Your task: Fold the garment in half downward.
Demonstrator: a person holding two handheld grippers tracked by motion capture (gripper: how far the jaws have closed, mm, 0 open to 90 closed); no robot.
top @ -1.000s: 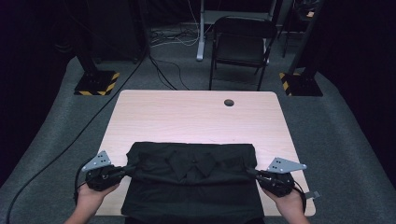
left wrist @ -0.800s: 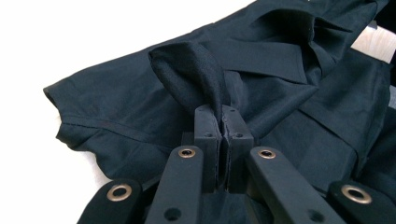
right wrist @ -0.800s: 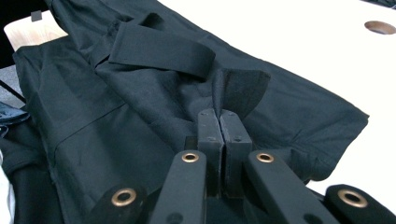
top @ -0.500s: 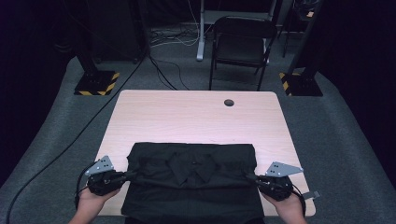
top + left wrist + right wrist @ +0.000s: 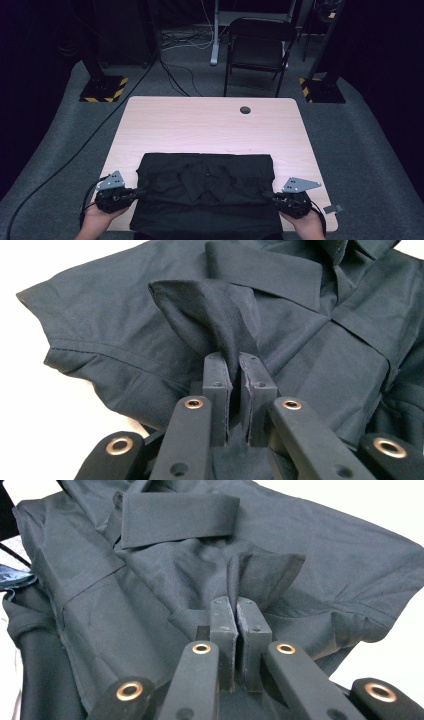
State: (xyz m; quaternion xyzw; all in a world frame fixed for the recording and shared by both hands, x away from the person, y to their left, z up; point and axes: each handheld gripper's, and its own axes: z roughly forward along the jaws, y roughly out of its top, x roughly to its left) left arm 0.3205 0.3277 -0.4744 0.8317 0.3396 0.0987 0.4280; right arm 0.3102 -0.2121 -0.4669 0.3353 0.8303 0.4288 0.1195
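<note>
A black collared shirt (image 5: pixel 205 190) lies spread on the near half of the pale wooden table (image 5: pixel 200 125), its lower part hanging over the front edge. My left gripper (image 5: pixel 137 191) pinches a fold of the shirt's left side; in the left gripper view the cloth (image 5: pixel 200 310) rises from between the jaws (image 5: pixel 235 362), which have just been easing apart slightly with the cloth still caught. My right gripper (image 5: pixel 270 196) is shut on a fold at the shirt's right side, and the right gripper view shows that fold (image 5: pixel 265 572) standing up from the tips (image 5: pixel 235 605).
A round cable hole (image 5: pixel 245 109) sits near the table's far edge. A small grey clip (image 5: pixel 332 209) lies at the near right corner. Behind the table stand a black folding chair (image 5: pixel 257 47), stands with yellow-striped bases (image 5: pixel 102 89) and floor cables.
Both hands have slipped a little toward the near edge, still holding the shirt's sides. The shirt lies much as before.
</note>
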